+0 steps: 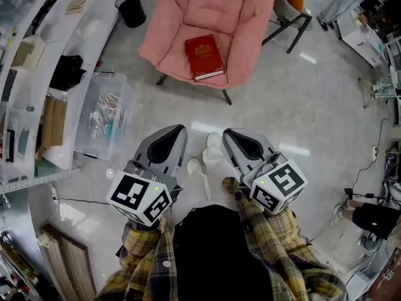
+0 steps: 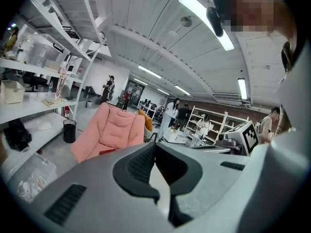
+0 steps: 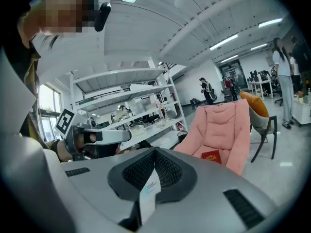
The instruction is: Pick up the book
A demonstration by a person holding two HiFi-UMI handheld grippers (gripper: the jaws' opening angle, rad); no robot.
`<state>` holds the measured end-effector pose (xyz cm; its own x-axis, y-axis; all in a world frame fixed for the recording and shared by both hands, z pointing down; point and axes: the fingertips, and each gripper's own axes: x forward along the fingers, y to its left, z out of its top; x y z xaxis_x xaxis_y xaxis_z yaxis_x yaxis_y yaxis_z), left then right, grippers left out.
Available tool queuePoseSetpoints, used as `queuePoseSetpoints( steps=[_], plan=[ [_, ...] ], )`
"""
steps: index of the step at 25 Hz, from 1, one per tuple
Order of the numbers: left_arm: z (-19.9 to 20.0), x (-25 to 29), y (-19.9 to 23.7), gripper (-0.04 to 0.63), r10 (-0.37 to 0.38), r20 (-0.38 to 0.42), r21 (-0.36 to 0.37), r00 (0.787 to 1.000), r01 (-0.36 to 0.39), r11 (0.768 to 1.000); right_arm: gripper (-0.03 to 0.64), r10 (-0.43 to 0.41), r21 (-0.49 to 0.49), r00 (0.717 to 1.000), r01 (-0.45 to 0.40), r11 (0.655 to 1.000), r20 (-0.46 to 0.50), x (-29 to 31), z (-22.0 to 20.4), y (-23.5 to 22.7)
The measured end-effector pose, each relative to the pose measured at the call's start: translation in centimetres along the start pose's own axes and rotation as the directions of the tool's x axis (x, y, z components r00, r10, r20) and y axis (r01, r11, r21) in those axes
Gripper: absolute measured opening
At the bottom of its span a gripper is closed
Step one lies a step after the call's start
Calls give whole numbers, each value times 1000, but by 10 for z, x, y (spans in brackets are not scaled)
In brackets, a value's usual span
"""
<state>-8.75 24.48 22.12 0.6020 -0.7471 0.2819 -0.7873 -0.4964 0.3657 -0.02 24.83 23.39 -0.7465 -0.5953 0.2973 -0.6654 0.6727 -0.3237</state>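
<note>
Two grippers, both clenched: the left gripper (image 1: 180, 130) and the right gripper (image 1: 229, 133) point forward side by side, jaws pressed together, with a small white tag (image 3: 148, 189) showing in the seam of the right pair. Well ahead of their tips, the red book (image 1: 203, 56) lies flat near the front edge of a pink chair (image 1: 210, 5). Arriving shut, they would likely only nudge it, and a push on that soft cushion could slide the book off the seat.
</note>
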Motion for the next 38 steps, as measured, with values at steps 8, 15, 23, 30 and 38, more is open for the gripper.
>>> queuePoseSetpoints(
  steps=[8,15,23,30,38],
  plan=[
    [29,49,34,6,17,16,-7,1000,-17,1000,18,28,-21,1000,-28,999,-4,44,31,-45],
    [77,115,61,6,33,63,-10,997,-32,999,18,48,-54,999,-48,997,8,79,79,-106],
    [105,172,73,5,50,69,-4,996,-49,999,18,51,-58,998,-50,997,21,92,109,-166],
    [109,197,83,6,64,61,-24,996,-63,998,18,47,-35,999,-47,998,12,101,112,-196],
    [120,225,119,5,6,24,-30,1000,-6,1000,18,-4,2,1000,4,1000,19,137,122,-214]
  ],
)
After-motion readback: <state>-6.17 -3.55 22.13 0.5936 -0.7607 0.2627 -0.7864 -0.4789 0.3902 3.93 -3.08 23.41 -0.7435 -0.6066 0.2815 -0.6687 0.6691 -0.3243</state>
